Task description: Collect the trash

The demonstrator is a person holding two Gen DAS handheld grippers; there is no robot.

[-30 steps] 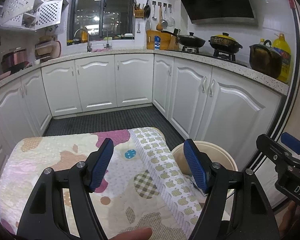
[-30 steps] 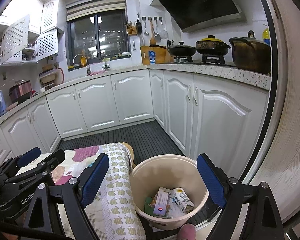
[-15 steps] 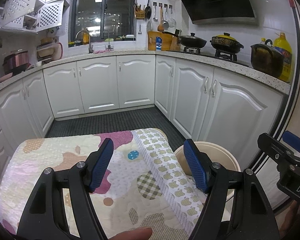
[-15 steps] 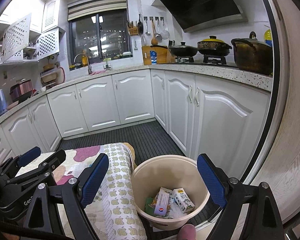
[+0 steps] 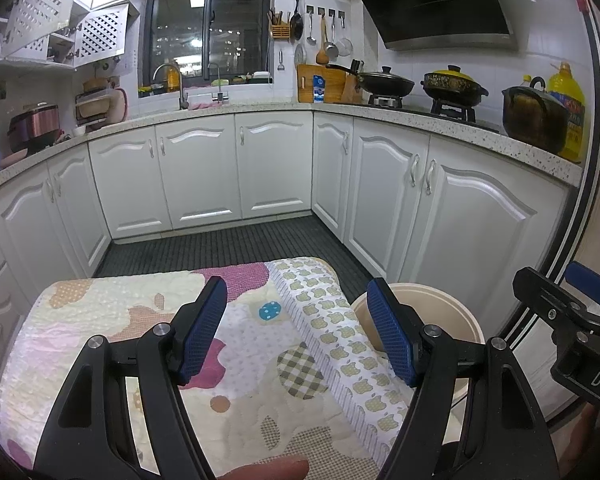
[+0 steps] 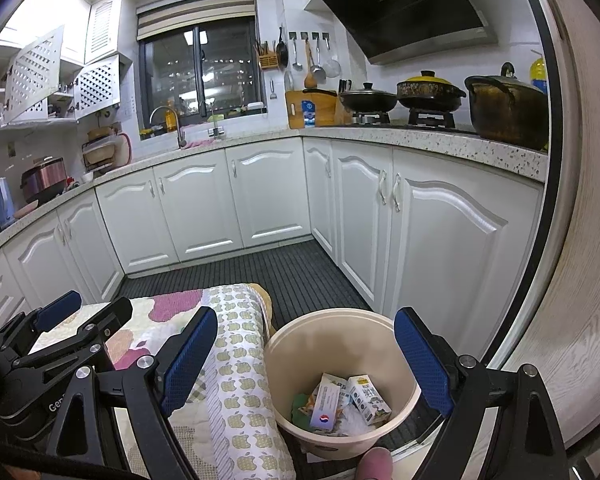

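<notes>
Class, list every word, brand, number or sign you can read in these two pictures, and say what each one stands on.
"DAS": white letters, cut off by the picture's edge, on the right gripper body.
"Gen": white letters, partly hidden, on the left gripper body.
Red, white and blue round logo, no words readable: on a packet in the bin.
Print on the small carton and the oil bottle label: too blurred to read.

Both my grippers look the same: left gripper (image 5: 296, 332) and right gripper (image 6: 306, 364) have chunky black frames, silver screws at the pivots and blue dimpled pads (image 6: 188, 364). White lettering on the bodies, only partly readable, around 4 o'clock.
</notes>
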